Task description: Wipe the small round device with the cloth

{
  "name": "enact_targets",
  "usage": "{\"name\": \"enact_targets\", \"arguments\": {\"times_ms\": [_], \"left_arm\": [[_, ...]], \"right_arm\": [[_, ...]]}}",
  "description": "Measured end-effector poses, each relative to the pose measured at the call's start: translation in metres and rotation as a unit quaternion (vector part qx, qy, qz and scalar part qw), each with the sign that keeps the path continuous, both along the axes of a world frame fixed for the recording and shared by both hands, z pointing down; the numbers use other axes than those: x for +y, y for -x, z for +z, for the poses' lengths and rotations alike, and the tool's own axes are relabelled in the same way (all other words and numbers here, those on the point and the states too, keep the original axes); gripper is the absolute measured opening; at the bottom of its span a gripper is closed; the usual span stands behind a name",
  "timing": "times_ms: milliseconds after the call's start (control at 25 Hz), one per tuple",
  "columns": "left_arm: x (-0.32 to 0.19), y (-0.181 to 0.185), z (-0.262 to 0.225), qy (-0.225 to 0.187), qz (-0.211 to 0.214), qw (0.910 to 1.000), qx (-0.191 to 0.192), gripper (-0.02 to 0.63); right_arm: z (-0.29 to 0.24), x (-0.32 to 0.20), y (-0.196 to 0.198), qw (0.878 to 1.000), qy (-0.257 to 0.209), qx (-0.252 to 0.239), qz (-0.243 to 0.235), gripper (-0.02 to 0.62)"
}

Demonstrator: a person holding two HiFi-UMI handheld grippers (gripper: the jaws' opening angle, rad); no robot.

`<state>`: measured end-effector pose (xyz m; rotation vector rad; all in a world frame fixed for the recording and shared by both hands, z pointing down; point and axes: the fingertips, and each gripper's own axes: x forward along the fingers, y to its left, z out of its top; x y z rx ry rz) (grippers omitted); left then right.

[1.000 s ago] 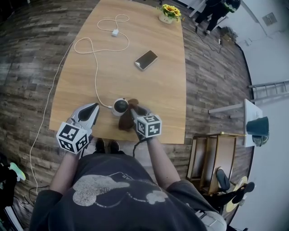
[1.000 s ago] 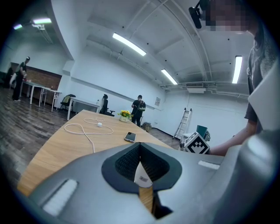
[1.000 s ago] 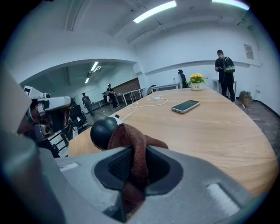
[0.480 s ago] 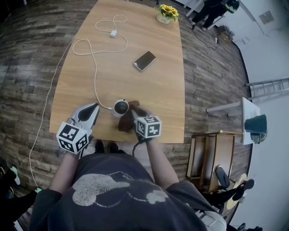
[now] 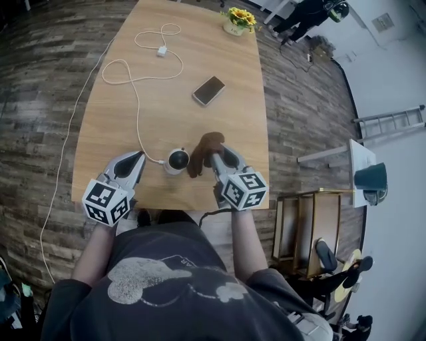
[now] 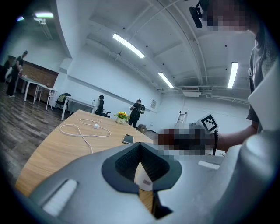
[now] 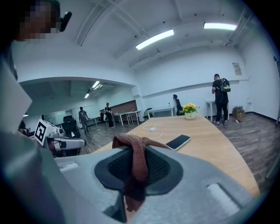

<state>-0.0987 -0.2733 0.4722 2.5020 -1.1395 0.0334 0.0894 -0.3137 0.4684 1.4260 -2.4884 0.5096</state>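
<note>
- Nearest us, the left gripper [image 5: 139, 158] rests at the near edge of the table [image 5: 226, 126] with its jaws closed tip to tip. A sliver of something white shows in the slit under the pads, and we cannot tell what it is. We judge this gripper parked, clear of the wiping path.
- The right gripper [image 5: 217, 158] is clamped on the brown cloth [image 5: 203, 148]. The cloth folds over the jaw tips and hangs down between them. It seems pinched in a bunch so that a loose tail is free to rub.
- Just beyond the two grippers and between them sits the small round device [image 5: 178, 160], dark dome up, close to the front edge and within easy reach. The cloth's tail lies against or just beside the device's right side; we cannot tell whether they touch.
- A white cable [image 5: 138, 110] leaves the device's left side, passes the left gripper's tip and loops away up the table. We judge that this tether may tug the device during a wipe.
- Farther off lie a phone [image 5: 208, 90] and a pot of yellow flowers [image 5: 238, 18], both well apart from the work.
</note>
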Motion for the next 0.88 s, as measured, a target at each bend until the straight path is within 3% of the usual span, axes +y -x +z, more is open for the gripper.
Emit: {"name": "enact_targets", "arguments": {"times_ms": [120,280,600,880], "left_arm": [[-0.001,-0.005,0.001,-0.001,0.007,1.0000,0.000,0.017],[-0.008,-0.011,0.003,0.003,0.004,1.0000,-0.006,0.017],[-0.019,-0.022,-0.007,0.001,-0.025,0.9994,-0.025,0.017],[-0.017,-0.019,0.002,0.019,-0.057,0.9976,-0.033,0.017]], "right_arm": [[-0.016,-0.006,0.010,0.999,-0.022,0.000,-0.023,0.054],[-0.009,-0.011,0.027,0.997,-0.019,0.014,-0.075,0.054],[0.042,-0.012,0.055,0.979,0.068,-0.003,-0.194,0.054],[0.077,-0.018,0.059,0.964,0.115,0.006,-0.238,0.054]]}}
